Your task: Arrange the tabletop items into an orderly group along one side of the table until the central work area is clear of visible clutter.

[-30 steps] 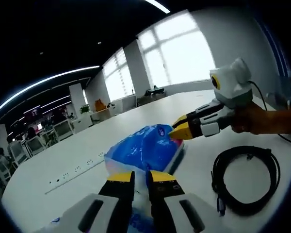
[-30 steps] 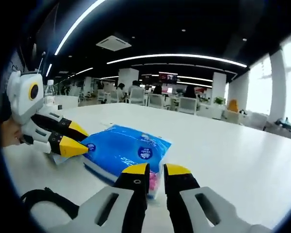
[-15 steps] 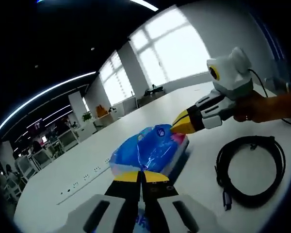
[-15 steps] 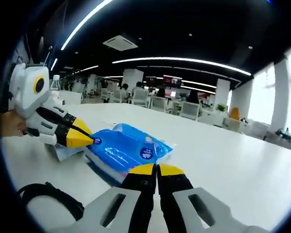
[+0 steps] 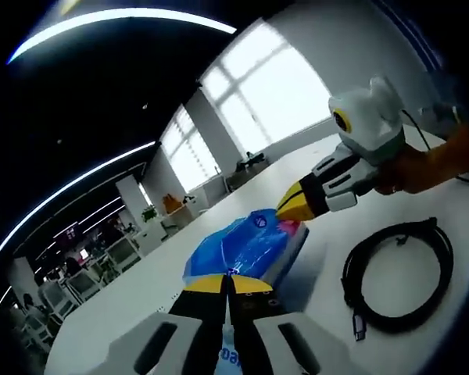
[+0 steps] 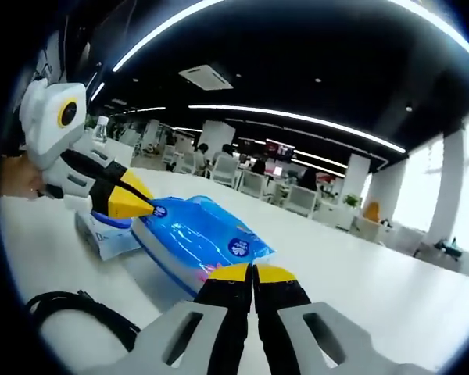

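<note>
So both grippers are on the same blue tissue pack (image 5: 246,246) right now, one at each end, and it sits tilted over the white desk (image 5: 453,195), lifted at least partly off it, though I can't tell if any edge touches the surface. In the left gripper view, the left gripper (image 5: 227,283) has its yellow-tipped jaws pressed together, clamped on the near edge of the pack's wrapper, and the right gripper (image 5: 291,208) comes in from the right side with its tips pinched on the far corner of the pack. A hand (image 5: 422,164) is wrapped around the back of that one. Just beside the pack, towards the desk edge on that side, there's a coiled black cable (image 5: 399,277) lying flat, apart from the pack. In the right gripper view, the right gripper (image 6: 252,273) has its jaws closed tight on the plastic at its end of the pack (image 6: 195,238), and the left gripper (image 6: 137,205) nips the opposite end. Under or just behind that far end there's a second, paler packet (image 6: 105,238) with blue print on the desk (image 6: 359,273), touching or nearly touching the blue pack, hard to say which. The cable (image 6: 78,308) shows low on the left of that view
</note>
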